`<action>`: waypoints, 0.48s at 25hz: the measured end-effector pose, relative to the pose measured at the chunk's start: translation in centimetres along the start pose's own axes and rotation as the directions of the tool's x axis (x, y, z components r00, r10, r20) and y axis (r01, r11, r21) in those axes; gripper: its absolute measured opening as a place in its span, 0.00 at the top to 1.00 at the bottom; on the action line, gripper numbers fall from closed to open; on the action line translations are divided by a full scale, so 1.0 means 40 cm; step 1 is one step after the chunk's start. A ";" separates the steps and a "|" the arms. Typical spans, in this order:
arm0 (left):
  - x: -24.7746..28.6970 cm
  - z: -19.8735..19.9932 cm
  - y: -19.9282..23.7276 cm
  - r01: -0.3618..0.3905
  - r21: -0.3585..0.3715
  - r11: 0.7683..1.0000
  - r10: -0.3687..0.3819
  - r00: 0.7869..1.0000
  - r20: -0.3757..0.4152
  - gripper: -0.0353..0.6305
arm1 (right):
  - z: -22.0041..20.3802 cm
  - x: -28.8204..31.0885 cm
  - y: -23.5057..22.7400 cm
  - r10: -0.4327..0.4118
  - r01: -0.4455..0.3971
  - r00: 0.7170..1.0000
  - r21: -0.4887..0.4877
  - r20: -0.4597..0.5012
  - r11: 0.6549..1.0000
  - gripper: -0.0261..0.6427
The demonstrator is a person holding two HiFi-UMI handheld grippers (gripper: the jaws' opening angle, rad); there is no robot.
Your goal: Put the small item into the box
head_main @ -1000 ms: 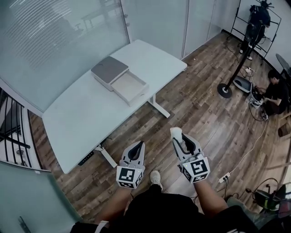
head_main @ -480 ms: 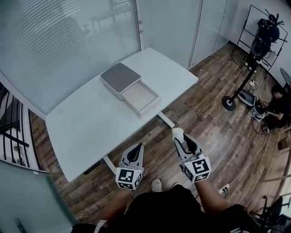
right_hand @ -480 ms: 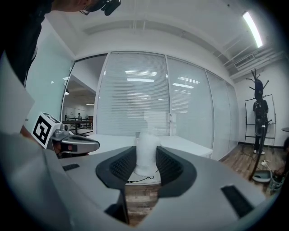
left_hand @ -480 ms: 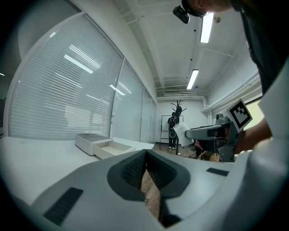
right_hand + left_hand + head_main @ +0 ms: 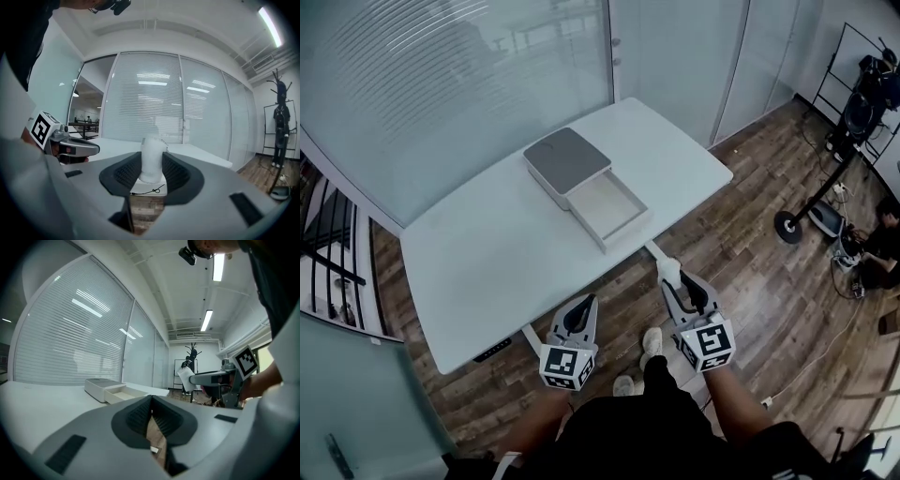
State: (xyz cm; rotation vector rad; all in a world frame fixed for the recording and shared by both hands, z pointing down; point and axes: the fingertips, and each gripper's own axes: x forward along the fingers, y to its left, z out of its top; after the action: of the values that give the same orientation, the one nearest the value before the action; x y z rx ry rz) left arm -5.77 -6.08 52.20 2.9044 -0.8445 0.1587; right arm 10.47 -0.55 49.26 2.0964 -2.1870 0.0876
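Grippers first: I read my left gripper [image 5: 151, 401] as clenched, its ribbed black pads meeting at the tips with nothing between them. My right gripper [image 5: 152, 165] is grasping the small item [image 5: 152, 154], a white, soft-looking, roughly cylindrical piece with a crinkled top, pinched upright between the ribbed pads. Both grippers have smooth grey shells and hover over the floor [image 5: 741, 262] of brown wooden planks, short of the near edge of the table [image 5: 487, 253]. The table top is white and smooth with rounded corners. On its far half sits the box [image 5: 567, 157]: a white squarish body with a flat grey top. Its drawer [image 5: 607, 208], a shallow white tray, stands out toward me, open. The small item is well apart from the box. Beyond the table stands a glass wall [image 5: 441, 84] with horizontal blinds
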 end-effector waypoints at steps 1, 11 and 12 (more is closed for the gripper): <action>0.007 -0.005 0.007 -0.007 -0.002 1.000 0.007 1.000 -0.006 0.93 | -0.005 0.011 -0.007 0.000 0.000 1.000 0.012 -0.002 1.000 0.75; 0.160 0.007 0.072 -0.061 0.001 0.998 0.061 0.998 -0.026 0.93 | -0.012 0.181 -0.095 0.093 -0.093 0.996 0.031 0.007 0.995 0.75; 0.176 0.011 0.083 -0.073 0.002 0.997 0.073 0.997 -0.029 0.93 | -0.007 0.203 -0.105 0.107 -0.107 0.994 0.031 0.009 0.994 0.75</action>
State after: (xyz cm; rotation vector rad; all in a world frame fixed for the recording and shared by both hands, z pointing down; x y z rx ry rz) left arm -1.60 -12.64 52.96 2.8665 -0.9464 0.2073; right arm 14.35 -8.74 50.37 1.9974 -2.3163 0.1244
